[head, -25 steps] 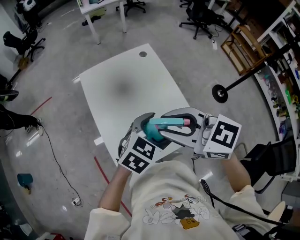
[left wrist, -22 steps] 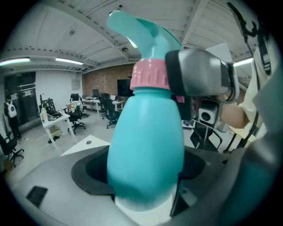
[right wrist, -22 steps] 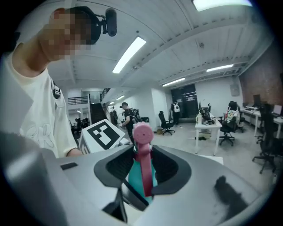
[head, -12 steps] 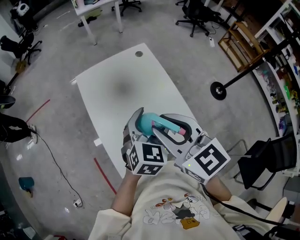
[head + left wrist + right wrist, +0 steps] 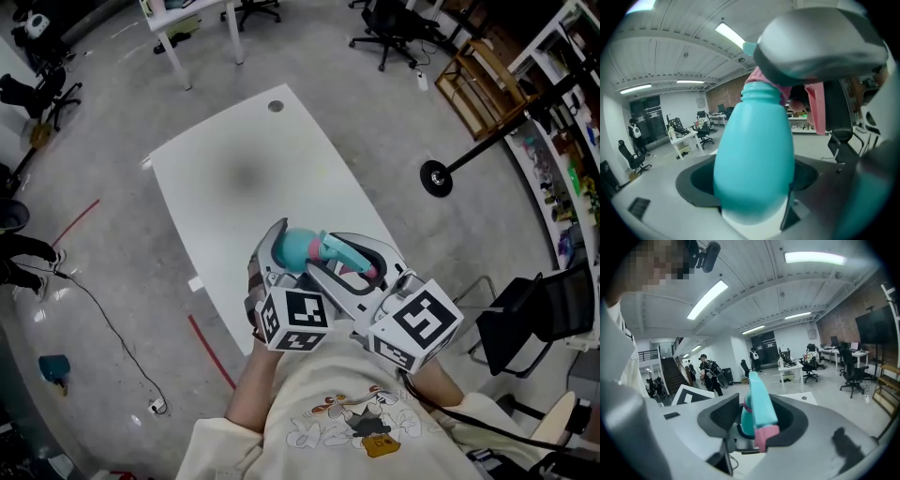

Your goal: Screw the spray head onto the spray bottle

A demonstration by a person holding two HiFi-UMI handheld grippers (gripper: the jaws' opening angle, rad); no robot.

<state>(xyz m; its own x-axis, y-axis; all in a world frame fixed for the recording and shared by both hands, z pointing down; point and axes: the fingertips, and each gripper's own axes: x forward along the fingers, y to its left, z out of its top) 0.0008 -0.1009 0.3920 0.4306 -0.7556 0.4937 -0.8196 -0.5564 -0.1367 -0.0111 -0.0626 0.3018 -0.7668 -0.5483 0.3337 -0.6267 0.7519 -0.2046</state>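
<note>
Spray bottle (image 5: 298,247), teal, lower centre of head view, over near edge of white worktop (image 5: 234,178); left gripper (image 5: 284,253) jaws clamped on its body; spray head (image 5: 349,255), teal with pink trigger, sits at bottle neck; right gripper (image 5: 361,269) jaws just been opening, spray head between them, pads loose around it.
</note>
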